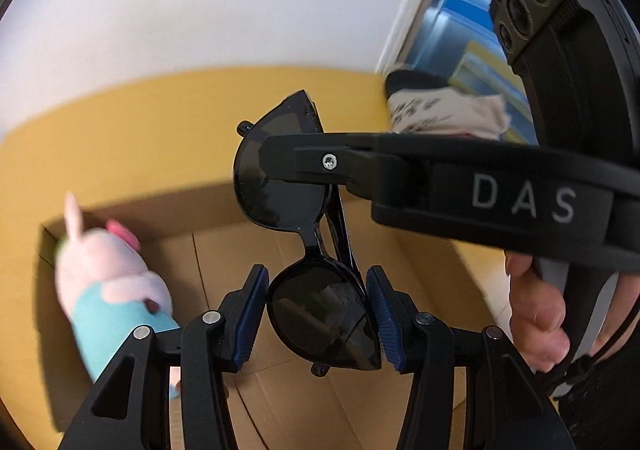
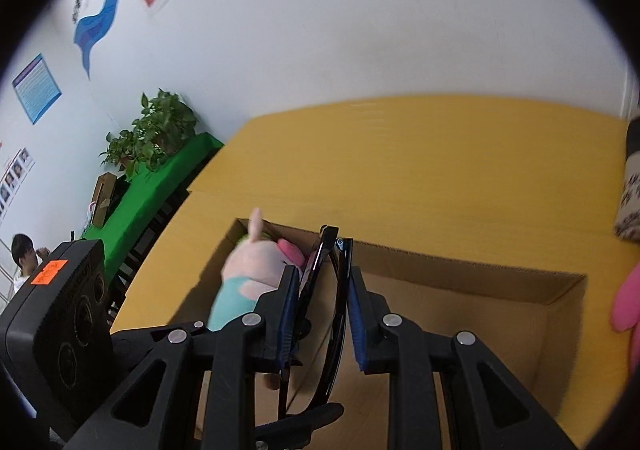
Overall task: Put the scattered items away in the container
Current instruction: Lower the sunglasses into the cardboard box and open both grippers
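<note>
Left wrist: sunglasses [image 1: 316, 290] clamped between left gripper [image 1: 318, 316] pads.

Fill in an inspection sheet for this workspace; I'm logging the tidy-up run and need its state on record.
Surface: yellow table, bare around the box.
Job's things: black sunglasses held above the open cardboard box; plush pig already lies inside the box.
Clutter: patterned cloth item at the table's far edge; pink object at the frame edge, unidentifiable.
Grippers: left gripper closed on one lens; right gripper closed across the folded frame.
Cables: thin black cord by the person's hand.
Surroundings: white wall with posters, potted plant on green table, seated person.
</note>
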